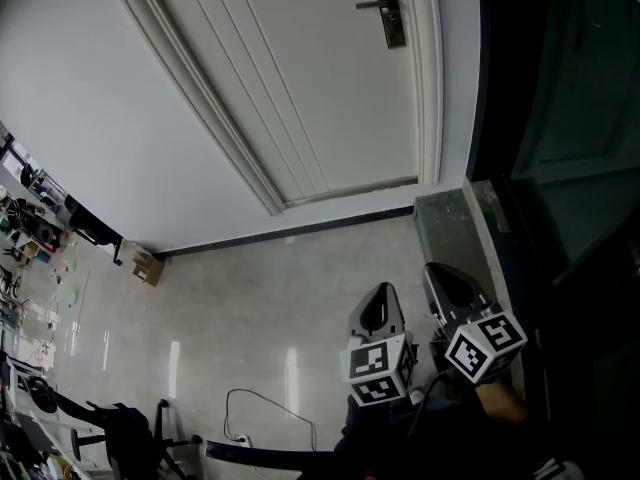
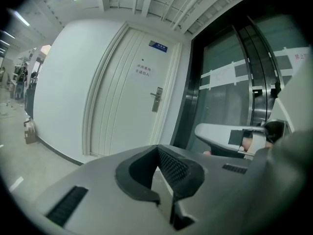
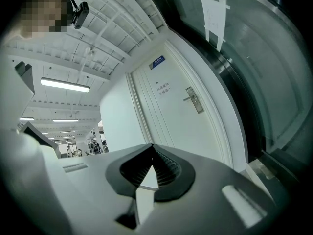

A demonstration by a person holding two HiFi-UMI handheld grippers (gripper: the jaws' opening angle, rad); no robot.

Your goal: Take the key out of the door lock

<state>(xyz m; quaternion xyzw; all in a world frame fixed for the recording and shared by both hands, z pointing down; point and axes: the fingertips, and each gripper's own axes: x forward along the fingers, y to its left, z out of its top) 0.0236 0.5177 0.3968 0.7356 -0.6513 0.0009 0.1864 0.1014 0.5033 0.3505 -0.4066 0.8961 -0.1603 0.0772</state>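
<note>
The white door (image 1: 330, 88) stands across the tiled floor, well ahead of me. Its metal lock plate with a lever handle (image 1: 388, 8) is high in the head view; it also shows small in the left gripper view (image 2: 156, 99) and the right gripper view (image 3: 194, 100). No key can be made out at this distance. My left gripper (image 1: 378, 308) and right gripper (image 1: 448, 283) hang low, side by side, far from the door. In their own views the left gripper (image 2: 157, 150) and the right gripper (image 3: 151, 148) are shut, tips touching, with nothing held.
A dark glass partition (image 1: 560, 118) and a grey stone sill (image 1: 450, 218) run along the right. A cardboard box (image 1: 147, 265) sits by the wall at left. A cable (image 1: 260, 408), a black chair (image 1: 110, 428) and cluttered shelves (image 1: 25, 228) lie at the lower left.
</note>
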